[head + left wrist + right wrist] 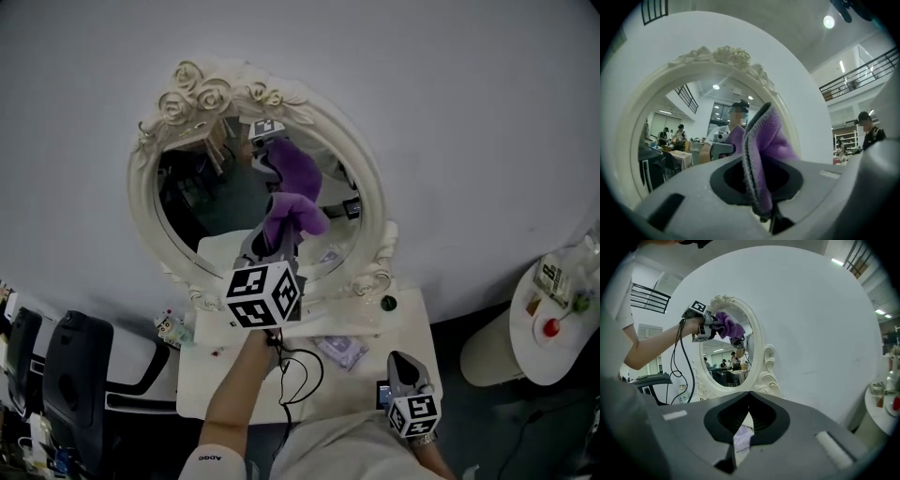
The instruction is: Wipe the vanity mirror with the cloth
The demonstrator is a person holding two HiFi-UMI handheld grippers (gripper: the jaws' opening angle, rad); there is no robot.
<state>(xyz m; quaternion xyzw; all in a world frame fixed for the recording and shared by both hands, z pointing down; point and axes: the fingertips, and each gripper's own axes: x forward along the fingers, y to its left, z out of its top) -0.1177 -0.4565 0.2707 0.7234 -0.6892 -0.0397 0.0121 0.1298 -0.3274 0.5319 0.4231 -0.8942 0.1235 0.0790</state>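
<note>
The oval vanity mirror [206,197] in its cream, rose-topped frame [373,187] stands on a white table against the grey wall. My left gripper [277,234] is raised in front of the glass and is shut on a purple cloth [295,214], which is pressed to the middle right of the glass. In the left gripper view the cloth [764,150] fills the space between the jaws, with the mirror [675,131] just ahead. My right gripper [399,364] hangs low at the table's front right, shut and empty. The right gripper view shows the mirror [724,366] and cloth [727,324] from the side.
On the white table [408,323] lie a patterned packet [339,352] and a small dark green object [388,303]. A black cable [298,375] hangs from the left gripper. A round side table [530,352] with bottles stands at the right, a black chair [75,375] at the left.
</note>
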